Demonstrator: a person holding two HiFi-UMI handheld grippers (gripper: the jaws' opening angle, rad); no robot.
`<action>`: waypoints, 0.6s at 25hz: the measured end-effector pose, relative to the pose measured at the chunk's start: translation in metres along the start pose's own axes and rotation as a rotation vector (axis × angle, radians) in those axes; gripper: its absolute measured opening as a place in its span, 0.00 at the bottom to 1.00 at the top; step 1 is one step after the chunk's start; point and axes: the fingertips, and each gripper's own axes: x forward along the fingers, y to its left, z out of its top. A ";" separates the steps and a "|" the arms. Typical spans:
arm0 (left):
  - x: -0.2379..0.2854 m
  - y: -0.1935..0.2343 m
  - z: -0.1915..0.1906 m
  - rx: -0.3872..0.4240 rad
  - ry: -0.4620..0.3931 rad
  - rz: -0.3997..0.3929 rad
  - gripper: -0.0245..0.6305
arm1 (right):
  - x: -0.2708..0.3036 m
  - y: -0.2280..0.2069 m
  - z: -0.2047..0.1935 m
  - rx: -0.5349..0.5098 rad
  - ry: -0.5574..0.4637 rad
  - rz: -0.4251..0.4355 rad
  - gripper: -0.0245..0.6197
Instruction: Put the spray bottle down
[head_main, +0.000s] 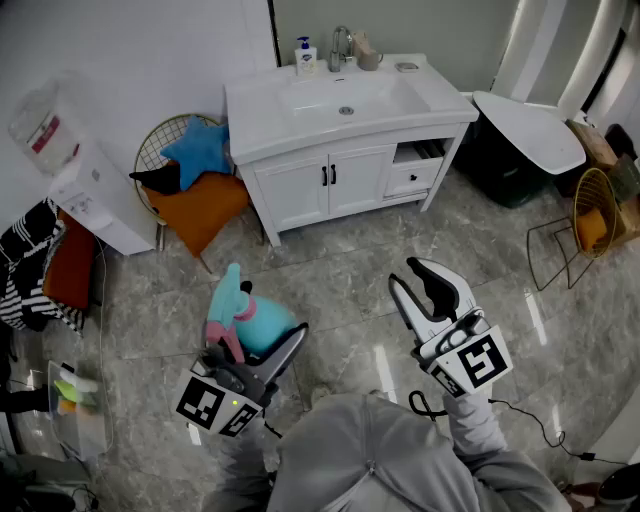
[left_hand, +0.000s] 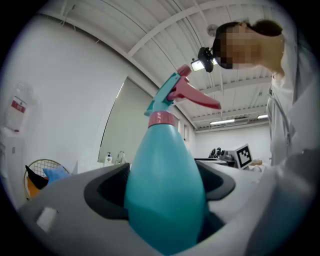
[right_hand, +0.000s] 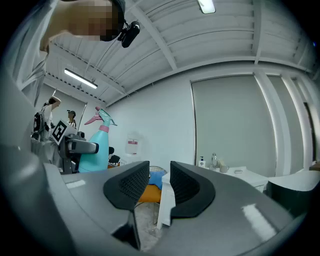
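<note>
The left claw (head_main: 264, 336) is closed round the belly of the teal spray bottle (head_main: 248, 318), one jaw pressed against each flank; gripping the widest part, by the look of it, keeps the bottle from sliding down and leaves its base free to meet a surface first. In the left gripper view the bottle stands nearly upright between the jaws, its pink collar and trigger rising toward 12 o'clock and the trigger lever pointing toward 2 o'clock; that posture probably keeps the liquid settled and the nozzle away from the person. The bottle hangs in the air above the marble floor (head_main: 340, 262), touching nothing else; the white vanity tabletop (head_main: 262, 112) lies at 12 o'clock, well apart, so the setting-down is not yet done. The right claw (head_main: 428, 288) is at 3 o'clock of the bottle, its jaws parted by only a narrow gap with nothing between them; held off to the side, it seems merely to be kept clear of the left one's way.
</note>
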 end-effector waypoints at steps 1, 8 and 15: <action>0.001 -0.001 0.000 0.000 -0.001 -0.001 0.74 | -0.001 -0.001 0.000 0.000 0.000 -0.001 0.24; -0.001 -0.004 0.000 0.005 -0.006 -0.001 0.74 | -0.004 -0.001 0.001 -0.004 -0.004 -0.005 0.24; -0.005 -0.004 0.001 0.005 -0.007 0.003 0.74 | -0.005 0.002 0.001 0.000 -0.003 -0.005 0.24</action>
